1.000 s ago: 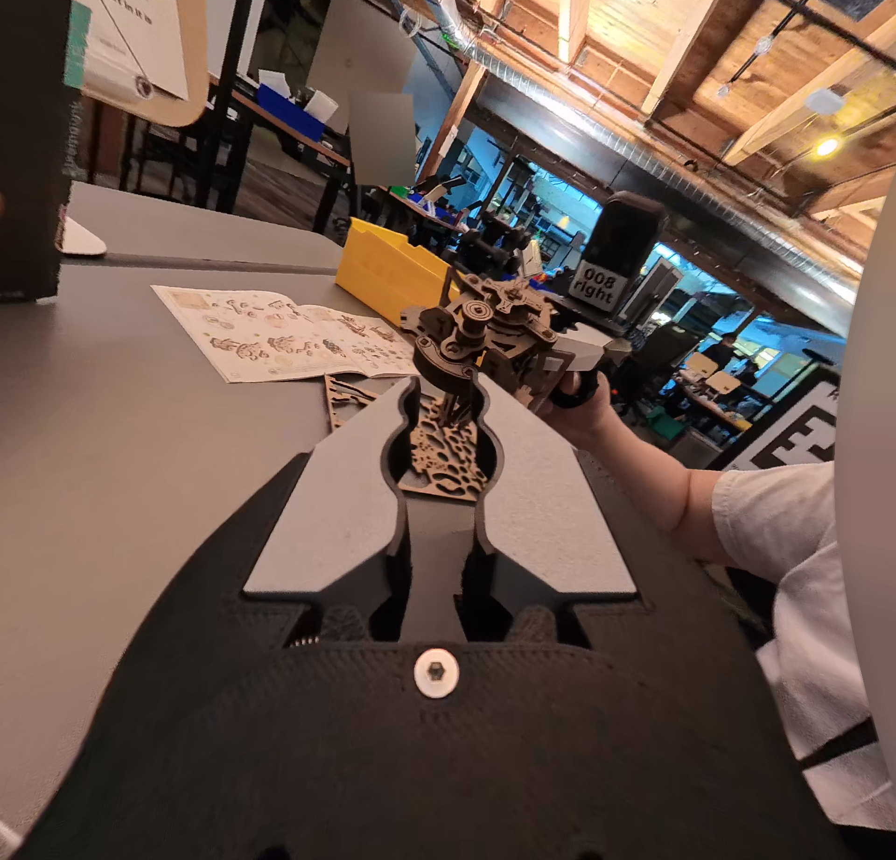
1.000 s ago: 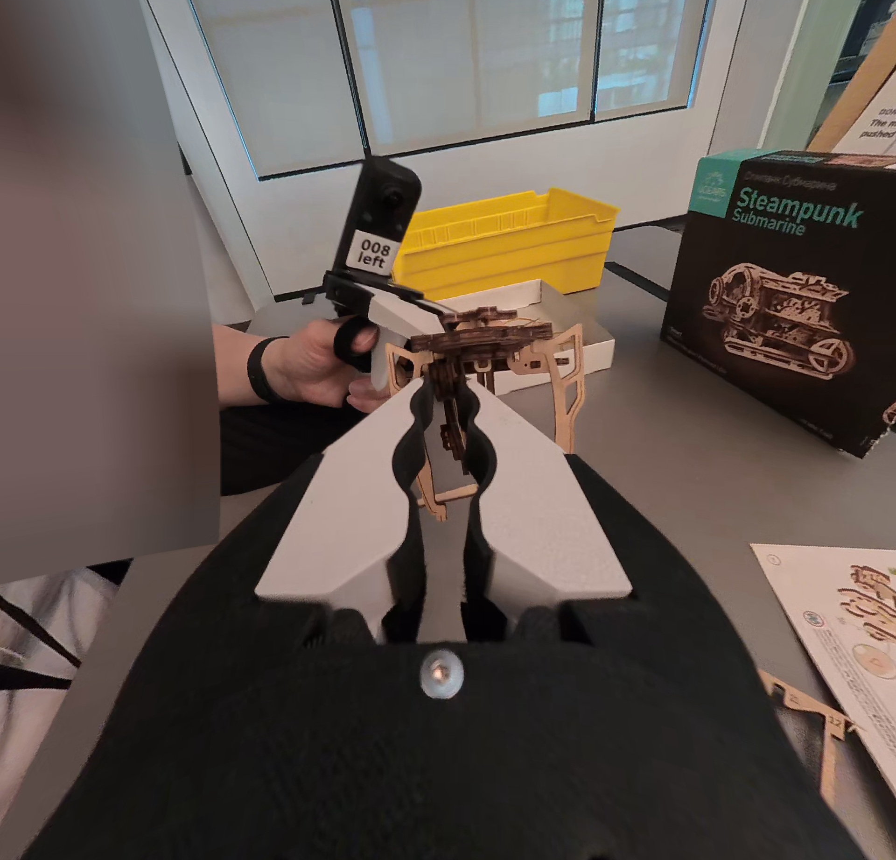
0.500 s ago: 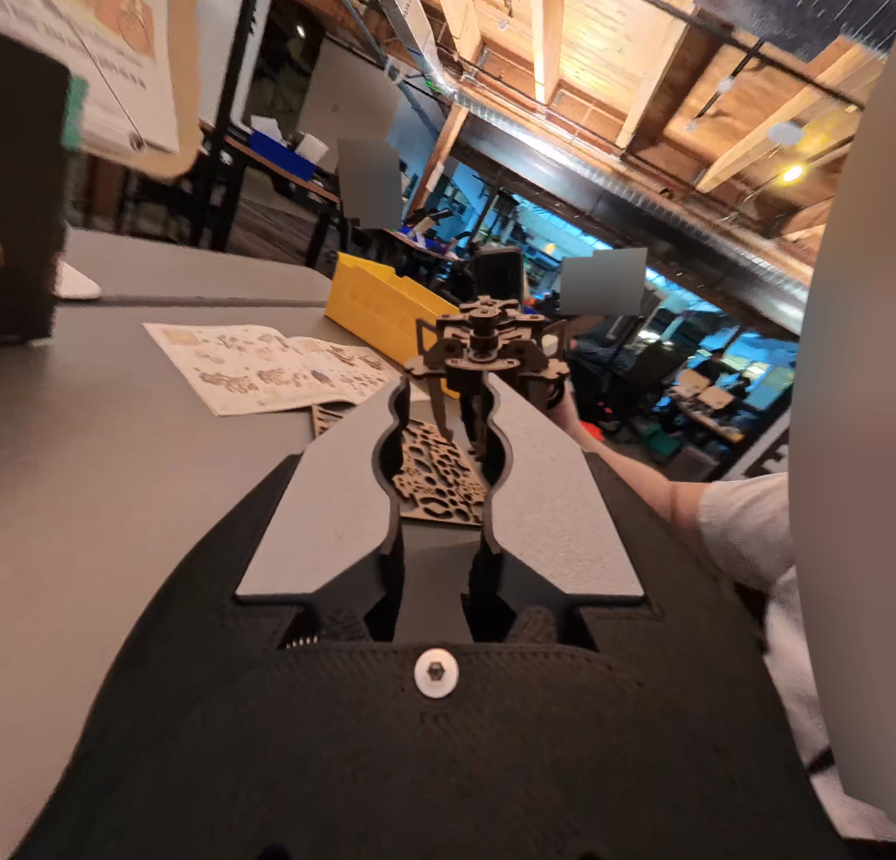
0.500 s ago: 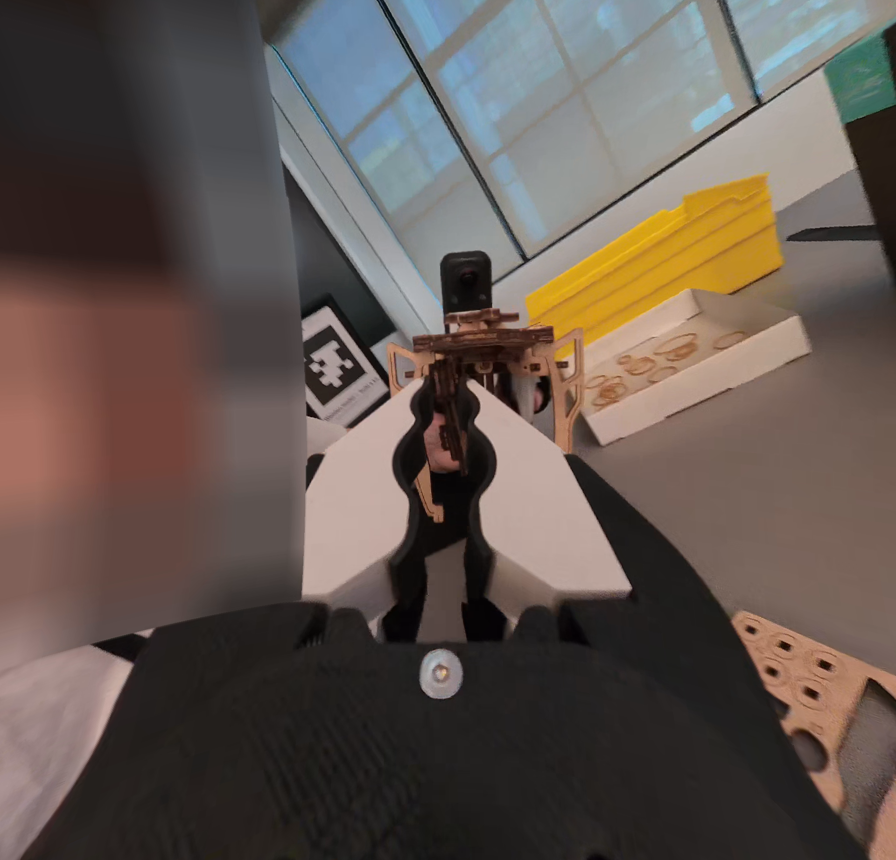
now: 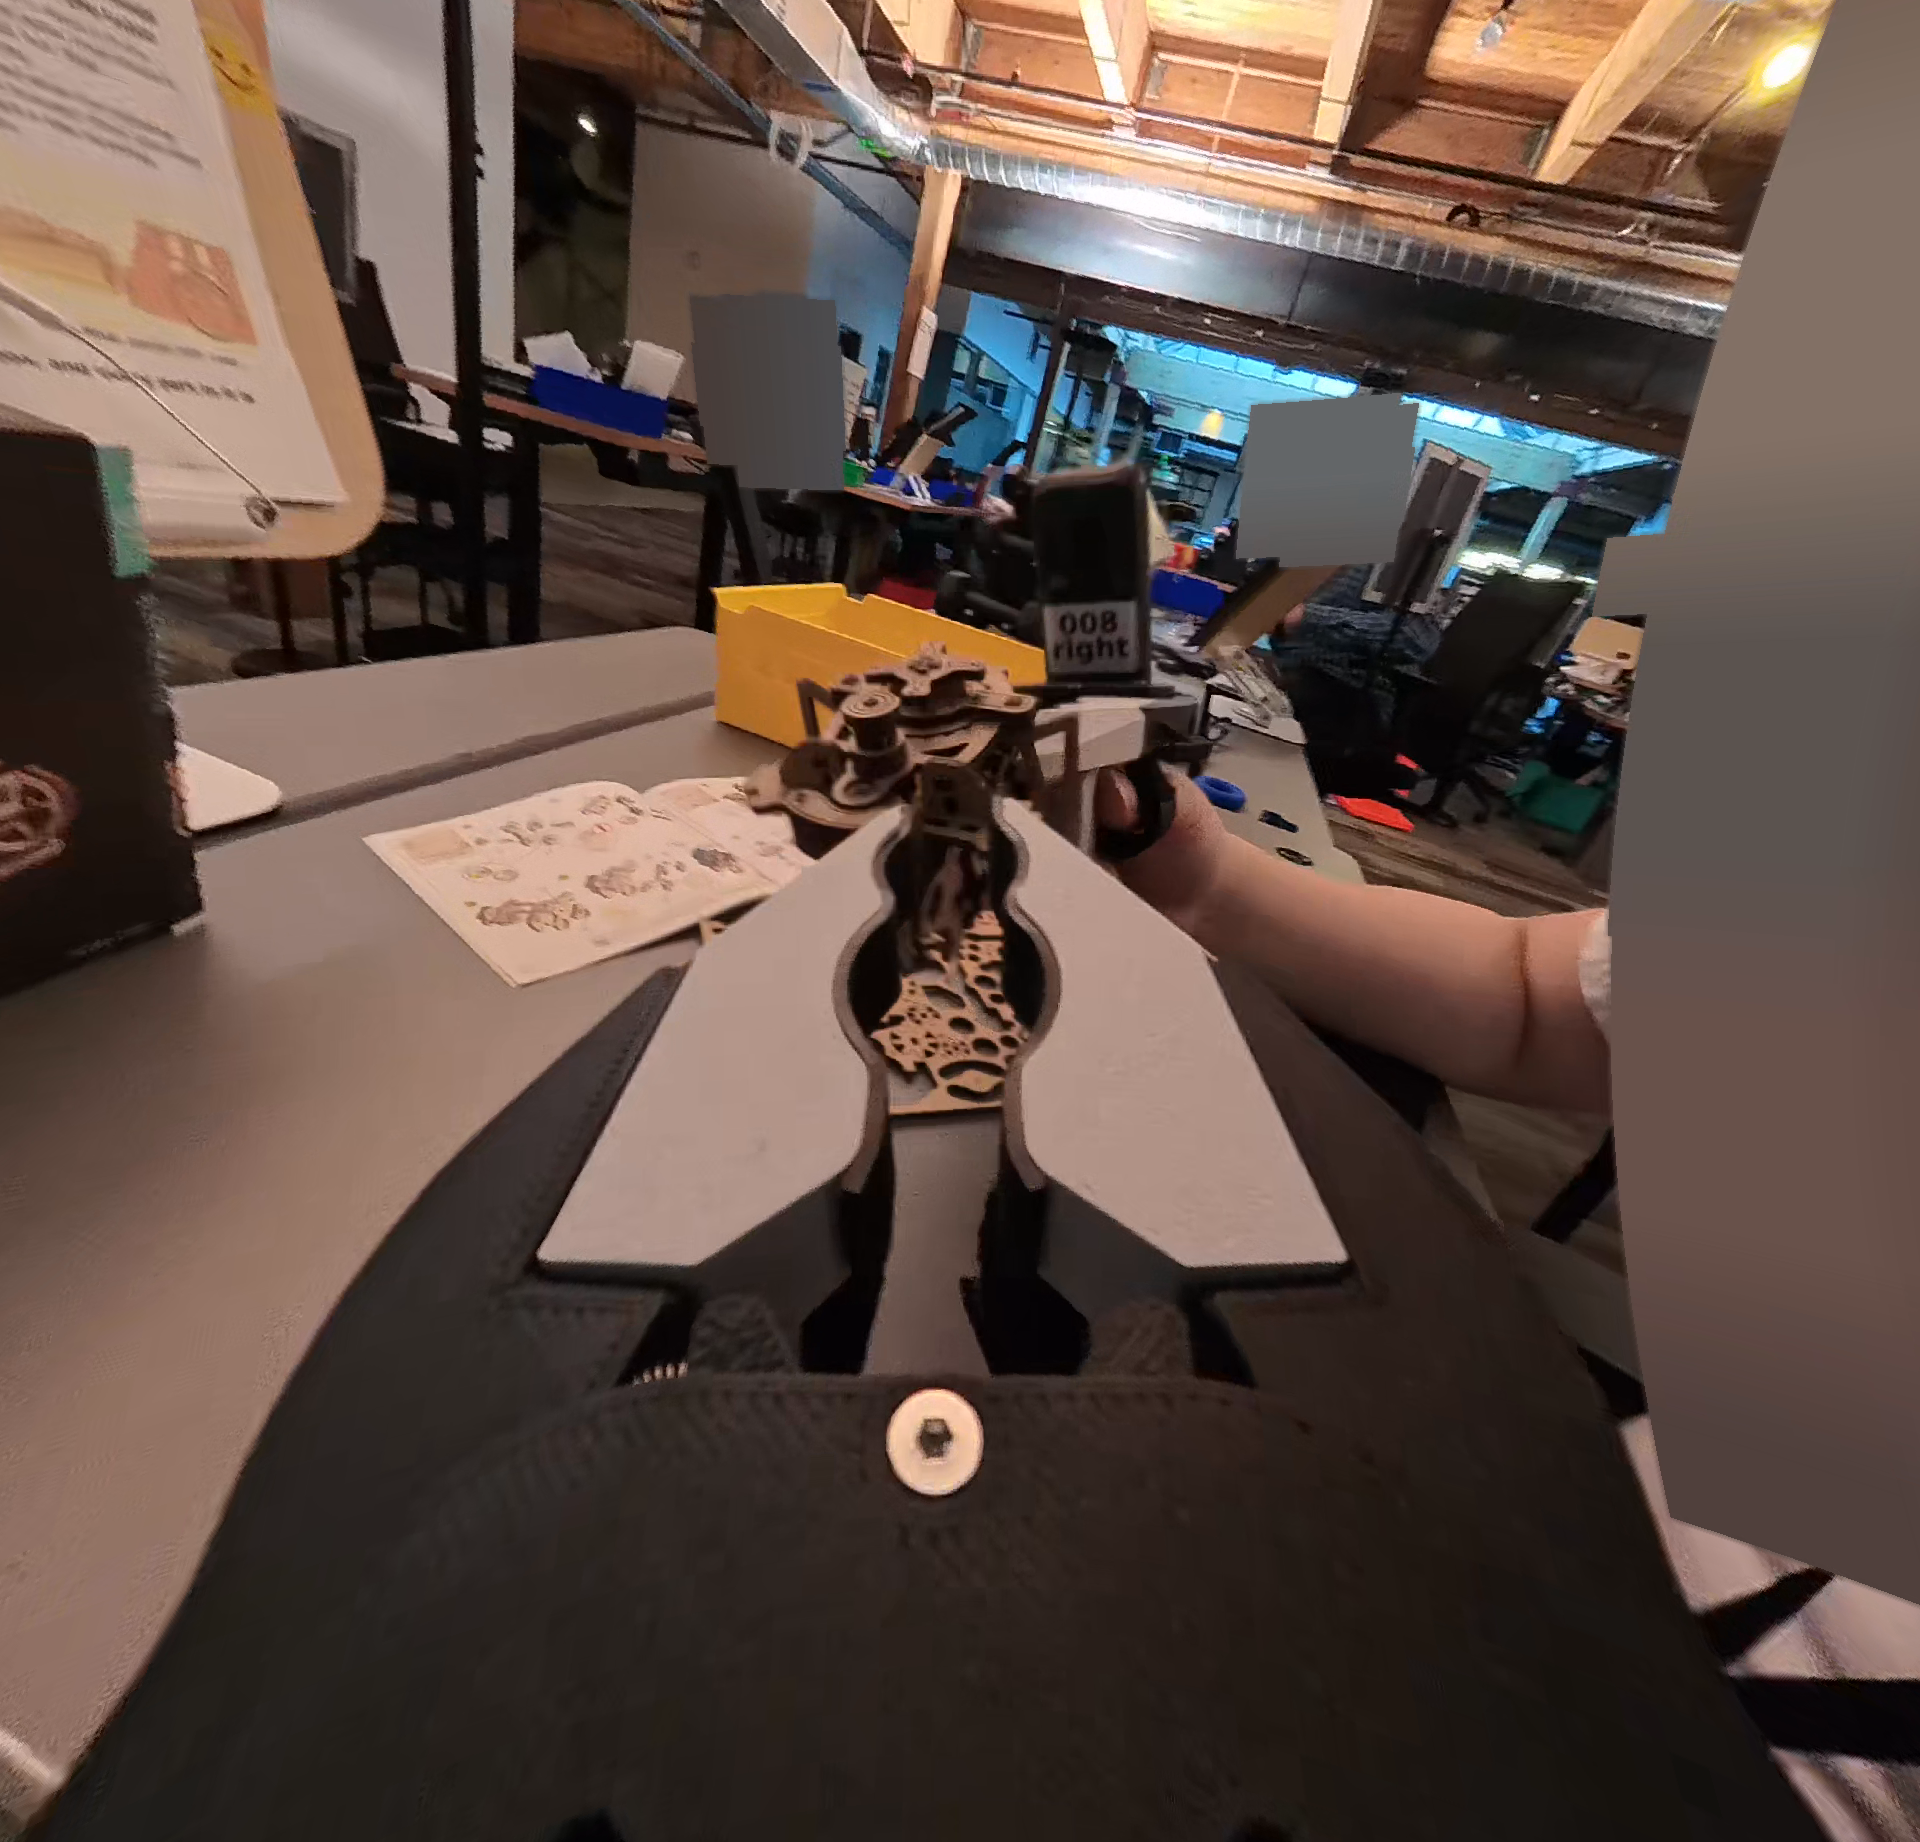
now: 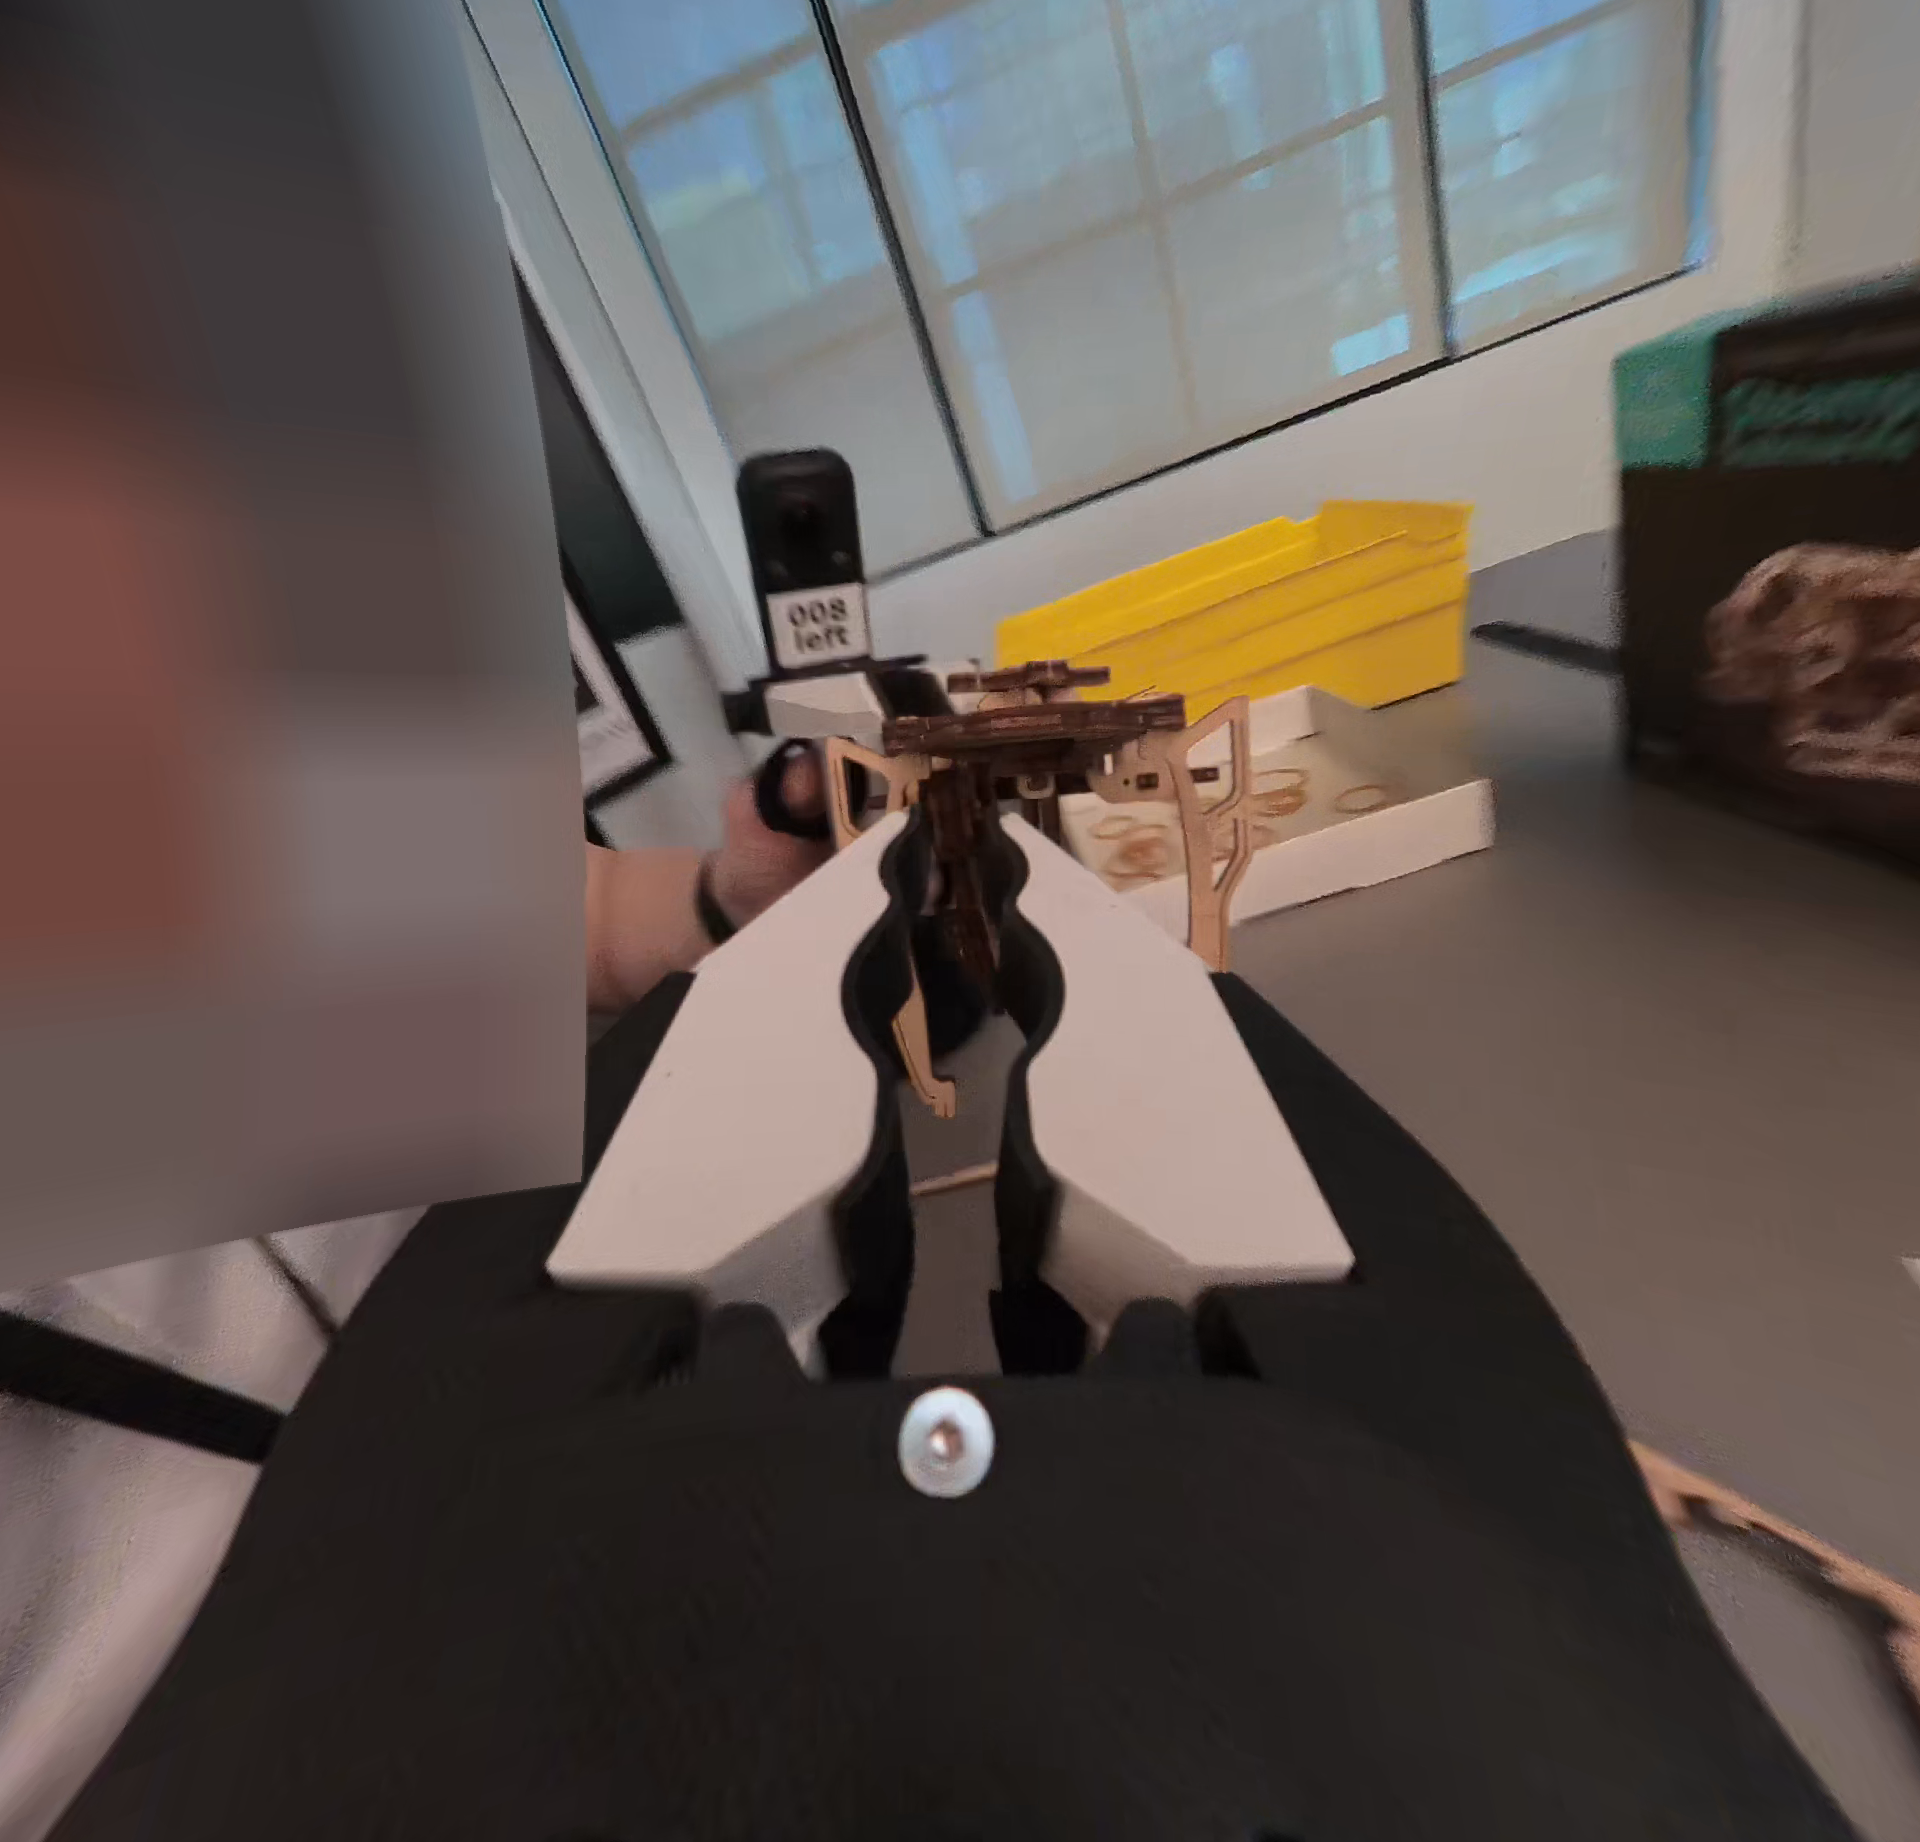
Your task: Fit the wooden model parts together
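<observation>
Both-handed, the wooden model [image 5: 914, 753] hangs in the air above the grey table [image 5: 260, 1013], pinched from opposite sides: the left hand-held gripper [image 5: 943, 836] clamps a dark strut under its geared top, and the right hand-held gripper [image 6: 951, 836] clamps another strut below the flat deck. Beyond it, toward the table's far edge, sits a yellow bin [image 6: 1299, 608], with a white tray [image 6: 1382, 816] just in front.
</observation>
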Motion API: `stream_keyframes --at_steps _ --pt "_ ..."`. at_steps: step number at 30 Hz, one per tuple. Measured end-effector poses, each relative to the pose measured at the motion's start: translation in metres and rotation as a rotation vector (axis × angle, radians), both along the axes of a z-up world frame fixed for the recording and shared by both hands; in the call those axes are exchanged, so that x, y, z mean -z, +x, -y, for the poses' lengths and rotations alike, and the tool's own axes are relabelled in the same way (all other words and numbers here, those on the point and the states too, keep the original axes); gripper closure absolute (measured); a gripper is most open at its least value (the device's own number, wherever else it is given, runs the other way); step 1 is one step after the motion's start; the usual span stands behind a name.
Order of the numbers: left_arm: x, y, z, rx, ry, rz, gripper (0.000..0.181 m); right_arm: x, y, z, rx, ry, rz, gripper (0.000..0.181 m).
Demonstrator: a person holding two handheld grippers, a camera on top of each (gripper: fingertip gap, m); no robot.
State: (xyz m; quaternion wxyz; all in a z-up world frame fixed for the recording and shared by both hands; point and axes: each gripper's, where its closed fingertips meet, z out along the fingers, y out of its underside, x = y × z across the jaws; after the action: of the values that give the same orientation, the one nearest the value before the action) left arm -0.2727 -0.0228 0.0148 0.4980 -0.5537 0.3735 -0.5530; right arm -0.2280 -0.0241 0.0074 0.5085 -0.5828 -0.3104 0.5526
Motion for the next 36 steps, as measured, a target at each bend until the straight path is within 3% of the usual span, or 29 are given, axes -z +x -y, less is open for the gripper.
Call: stream_keyframes --at_steps 1,6,11,16,25,31,34,36 --pt "0.002 0.001 0.001 0.019 -0.022 -0.001 0.174 0.001 0.001 -0.001 0.049 0.068 0.056 0.174" --pt "0.013 0.007 -0.001 0.016 -0.06 -0.035 0.174 0.0 -0.003 0.001 0.23 0.382 0.282 0.174" --pt "0.018 0.011 0.0 -0.028 -0.04 -0.074 0.169 0.012 -0.015 0.002 0.274 0.488 0.419 0.174" --pt "0.033 0.014 -0.005 -0.052 -0.094 -0.157 0.179 0.017 -0.019 0.0 0.305 0.523 0.467 0.174" --pt "0.041 0.015 -0.009 0.023 -0.22 -0.094 0.177 0.026 -0.021 -0.003 0.301 0.528 0.518 0.173" --pt "0.047 0.017 -0.011 -0.007 -0.188 -0.131 0.18 0.03 -0.019 -0.006 0.269 0.441 0.483 0.173" --pt "0.049 0.017 -0.011 -0.002 -0.182 -0.156 0.181 0.029 -0.02 -0.005 0.27 0.457 0.479 0.165" --pt "0.052 0.017 -0.011 0.005 -0.193 -0.169 0.181 0.032 -0.023 -0.003 0.263 0.488 0.509 0.171"
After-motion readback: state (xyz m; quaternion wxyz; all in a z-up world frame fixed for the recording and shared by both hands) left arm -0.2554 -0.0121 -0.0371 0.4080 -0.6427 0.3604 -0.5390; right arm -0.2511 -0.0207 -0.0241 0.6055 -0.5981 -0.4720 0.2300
